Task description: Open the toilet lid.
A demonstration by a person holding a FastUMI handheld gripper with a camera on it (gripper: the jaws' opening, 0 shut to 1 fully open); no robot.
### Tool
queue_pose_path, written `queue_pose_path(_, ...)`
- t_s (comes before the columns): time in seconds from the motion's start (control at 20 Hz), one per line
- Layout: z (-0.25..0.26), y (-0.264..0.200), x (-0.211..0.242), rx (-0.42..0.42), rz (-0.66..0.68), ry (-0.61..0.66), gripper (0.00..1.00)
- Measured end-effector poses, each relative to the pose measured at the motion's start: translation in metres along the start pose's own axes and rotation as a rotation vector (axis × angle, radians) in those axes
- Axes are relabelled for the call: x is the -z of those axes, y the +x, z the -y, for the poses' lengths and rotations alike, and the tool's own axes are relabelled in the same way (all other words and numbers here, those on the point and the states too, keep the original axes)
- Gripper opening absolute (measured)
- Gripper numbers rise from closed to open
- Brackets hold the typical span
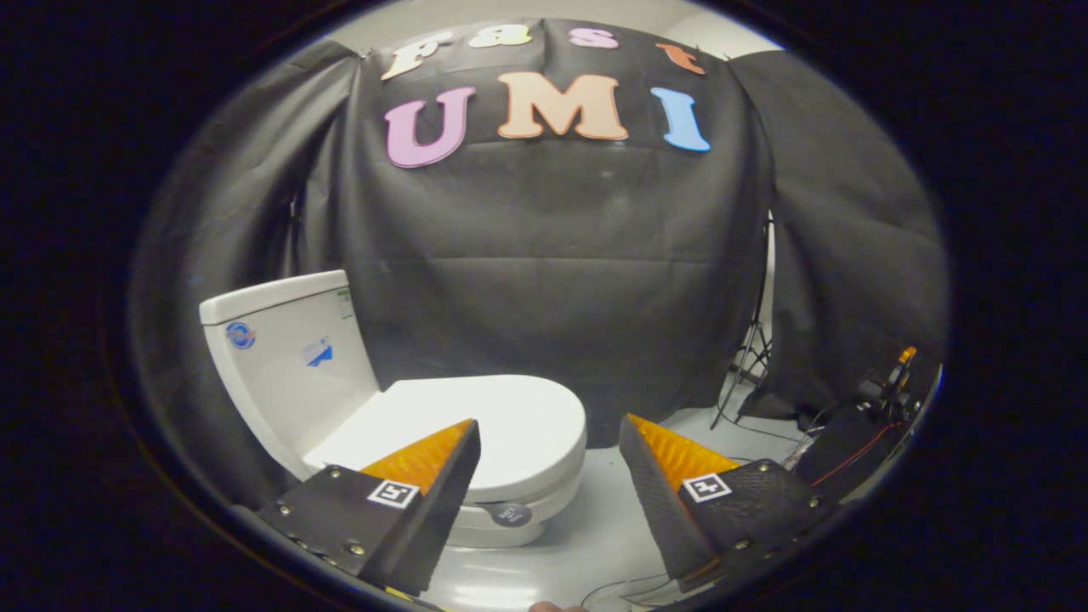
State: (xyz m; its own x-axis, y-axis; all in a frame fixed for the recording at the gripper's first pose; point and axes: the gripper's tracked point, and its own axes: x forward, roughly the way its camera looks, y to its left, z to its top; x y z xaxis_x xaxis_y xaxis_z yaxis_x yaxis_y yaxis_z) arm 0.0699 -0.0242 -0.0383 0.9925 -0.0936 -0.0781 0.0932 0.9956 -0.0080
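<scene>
A white ceramic toilet (399, 425) with an upright rectangular tank (289, 357) stands on the pale grey floor (612, 527), its smooth white oval lid (501, 425) lying closed and flat over the bowl. The gripper (548, 476) hovers with its 2 fingers spread wide apart, holding nothing. The lid's front edge lies just beyond the left finger (425, 493), partly hidden by it, while the right finger (671, 501) sits over bare floor beside the bowl.

The gripper (548, 433) has its fingers spread wide with nothing between them. The white toilet (365, 408) stands just ahead, its lid (501, 421) closed flat on the seat, partly behind the left finger (425, 484)
</scene>
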Motion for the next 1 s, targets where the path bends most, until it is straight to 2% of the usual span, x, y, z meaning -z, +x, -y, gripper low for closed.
queue_pose_path(0.25,0.022,0.026,0.036,0.032,-0.098,0.103,0.97)
queue_pose_path(0.65,0.023,0.049,0.085,0.031,-0.255,0.299,0.97)
queue_pose_path(0.85,0.023,0.055,0.112,0.045,-0.334,0.418,0.98)
queue_pose_path(1.0,0.007,0.06,0.13,0.015,-0.398,0.558,0.99)
